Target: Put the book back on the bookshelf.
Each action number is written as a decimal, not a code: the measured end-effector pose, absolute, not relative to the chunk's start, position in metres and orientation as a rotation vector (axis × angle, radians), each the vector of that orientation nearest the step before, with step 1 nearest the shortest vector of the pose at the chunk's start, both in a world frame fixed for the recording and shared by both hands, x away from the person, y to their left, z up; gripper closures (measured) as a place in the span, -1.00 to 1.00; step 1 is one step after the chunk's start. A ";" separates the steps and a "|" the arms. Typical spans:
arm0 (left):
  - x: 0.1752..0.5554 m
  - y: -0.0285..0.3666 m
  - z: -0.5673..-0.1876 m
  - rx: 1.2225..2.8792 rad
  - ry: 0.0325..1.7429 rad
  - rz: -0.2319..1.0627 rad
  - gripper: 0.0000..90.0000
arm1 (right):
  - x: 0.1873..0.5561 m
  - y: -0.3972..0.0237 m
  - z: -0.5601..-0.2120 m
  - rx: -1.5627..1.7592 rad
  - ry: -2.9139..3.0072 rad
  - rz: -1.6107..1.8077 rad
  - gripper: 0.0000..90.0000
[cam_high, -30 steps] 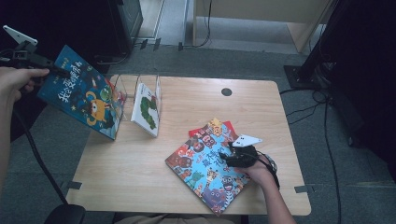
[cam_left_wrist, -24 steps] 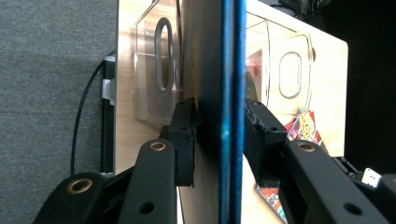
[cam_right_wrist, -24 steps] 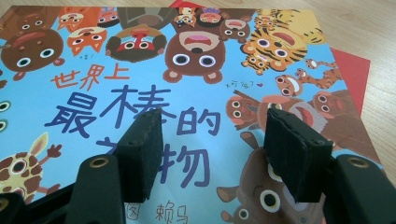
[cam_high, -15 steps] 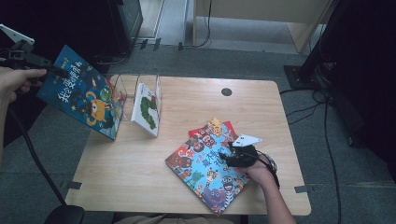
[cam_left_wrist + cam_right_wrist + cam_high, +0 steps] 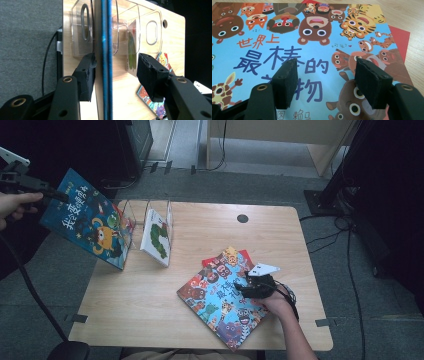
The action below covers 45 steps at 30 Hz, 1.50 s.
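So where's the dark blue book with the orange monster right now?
In the high view the dark blue book leans at the table's left edge, its bottom in the clear rack, left of the white caterpillar book, its top corner between the left claw's opening jaws.

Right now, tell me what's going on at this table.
A person is filing picture books into a clear rack. The left gripper has just been opening around the blue book leaning at the rack's left end; its spine stands between the fingers, untouched. The right gripper rests open on the animal book lying flat.
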State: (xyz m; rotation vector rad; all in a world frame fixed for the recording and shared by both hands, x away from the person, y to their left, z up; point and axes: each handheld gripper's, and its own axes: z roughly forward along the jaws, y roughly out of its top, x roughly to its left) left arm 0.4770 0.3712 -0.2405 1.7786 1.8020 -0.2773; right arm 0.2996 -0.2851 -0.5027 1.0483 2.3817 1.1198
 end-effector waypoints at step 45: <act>0.438 0.294 -0.218 1.873 1.555 -0.232 0.10 | 0.299 -0.289 -0.501 1.072 2.380 1.109 -0.20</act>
